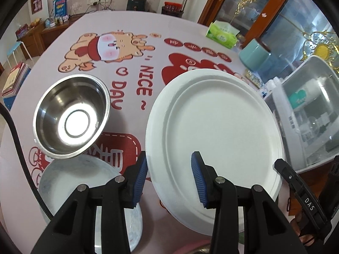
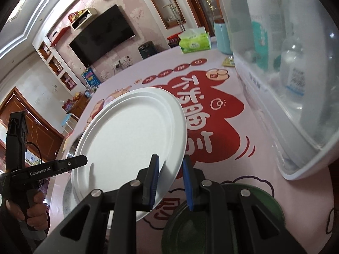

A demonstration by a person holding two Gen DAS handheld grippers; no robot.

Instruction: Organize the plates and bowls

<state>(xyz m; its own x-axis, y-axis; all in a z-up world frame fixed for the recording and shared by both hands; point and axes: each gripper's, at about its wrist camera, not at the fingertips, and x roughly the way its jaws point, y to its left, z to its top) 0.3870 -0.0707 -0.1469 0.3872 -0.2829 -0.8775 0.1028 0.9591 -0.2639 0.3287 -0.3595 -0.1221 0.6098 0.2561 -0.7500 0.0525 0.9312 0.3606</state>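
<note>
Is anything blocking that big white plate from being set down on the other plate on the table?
Nothing visible does. The white plate, gripped at its edge by both the left gripper and right gripper, hangs tilted above the table. The patterned plate lies bare; the steel bowl stands beside it.

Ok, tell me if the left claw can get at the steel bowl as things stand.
Probably not yet: the left claw is clamped on the white plate. The steel bowl itself sits uncovered on the table, nothing blocking it.

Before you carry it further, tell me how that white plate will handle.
The white plate looks like thin molded paper, so probably light and a little bendy. Both tools pinch it at the rim, left tool and right tool, so it may sag or tilt. Its matte surface likely grips well against the ribbed pads.
</note>
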